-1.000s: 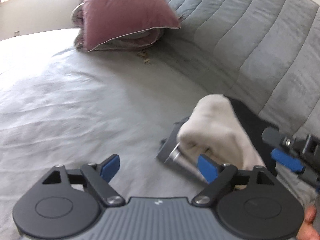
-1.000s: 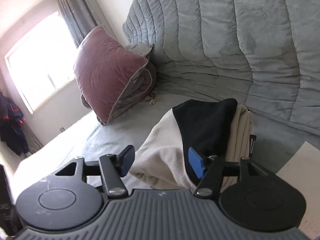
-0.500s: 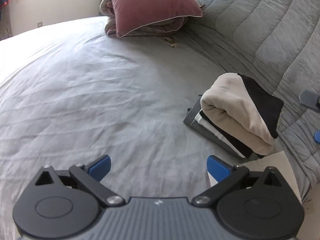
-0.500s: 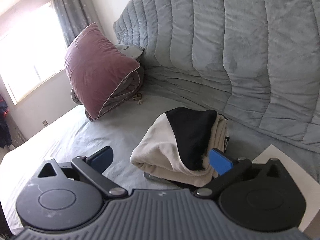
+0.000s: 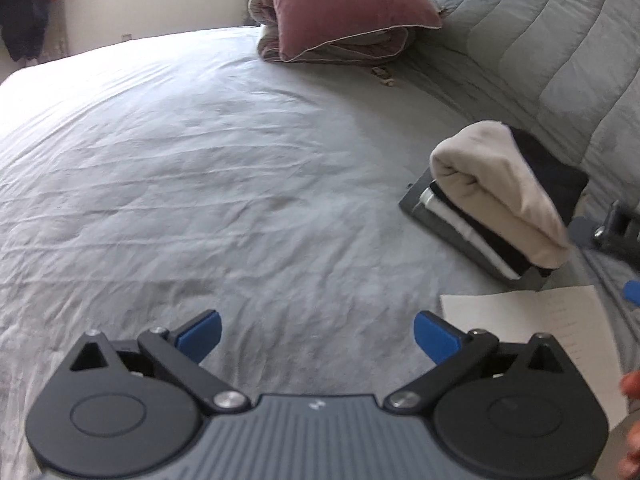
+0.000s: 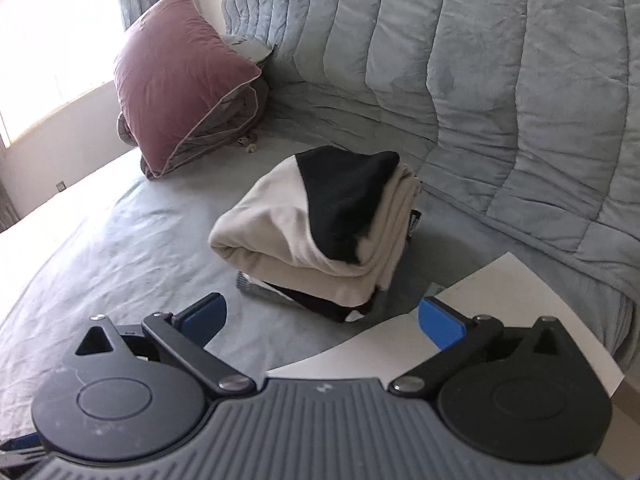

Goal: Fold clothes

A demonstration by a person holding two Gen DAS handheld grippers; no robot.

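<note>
A folded beige-and-black garment (image 5: 500, 184) (image 6: 320, 224) tops a small stack of folded clothes (image 5: 460, 228) (image 6: 312, 300) on the grey bed sheet (image 5: 200, 184), close to the quilted grey headboard (image 6: 480, 80). My left gripper (image 5: 318, 334) hovers open over bare sheet, well to the left of and nearer than the stack. My right gripper (image 6: 322, 318) is open too, pulled back from the stack, with nothing between its blue pads. In the left wrist view, part of the right gripper (image 5: 616, 232) shows at the right edge beside the stack.
A mauve pillow (image 5: 348, 4) (image 6: 180, 76) leans on a folded grey duvet at the bed's far end. A white sheet of paper (image 5: 552, 340) (image 6: 460, 320) lies next to the stack. A hand (image 5: 632, 420) shows at the right edge. A dark jacket (image 5: 28, 8) hangs by the window.
Both grippers have let go of the beige-and-black garment and drawn back from it. The jaws have opened wider. The garment now rests on the stack.
</note>
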